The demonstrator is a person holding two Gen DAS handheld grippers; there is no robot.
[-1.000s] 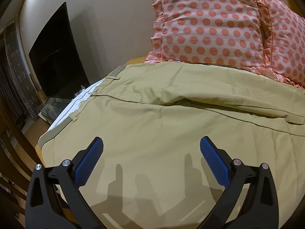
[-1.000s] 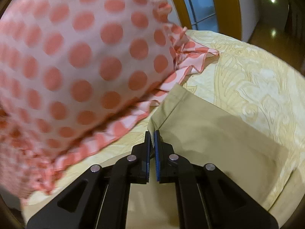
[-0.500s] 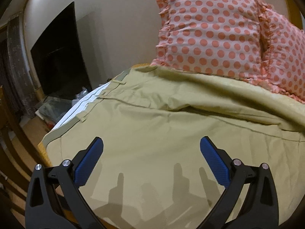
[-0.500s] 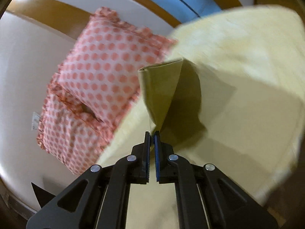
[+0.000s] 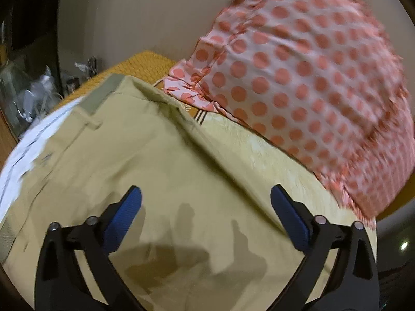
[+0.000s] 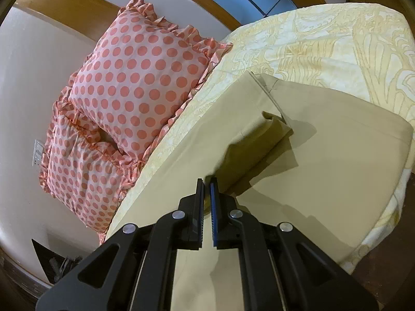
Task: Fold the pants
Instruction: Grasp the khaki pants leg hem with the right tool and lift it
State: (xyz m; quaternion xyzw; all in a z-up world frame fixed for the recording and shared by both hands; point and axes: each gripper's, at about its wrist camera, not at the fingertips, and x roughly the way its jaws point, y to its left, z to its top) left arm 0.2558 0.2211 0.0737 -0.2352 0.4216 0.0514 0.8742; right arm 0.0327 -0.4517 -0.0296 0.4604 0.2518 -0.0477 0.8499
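Pants (image 5: pixel 145 155), khaki, lie flat on the yellow bedspread (image 5: pixel 262 153); left wrist view: left gripper (image 5: pixel 206 207) hangs above them, fingers spread wide and empty, waistband at the far left bed edge, polka-dot pillow (image 5: pixel 306 77) crowding the far right, picture motion-blurred. Right wrist view: right gripper (image 6: pixel 206 189) has its fingers pressed together on a lifted pant fold (image 6: pixel 259 140); the pinch point itself is hidden, open bedspread lies far right, and pillows sit to the left.
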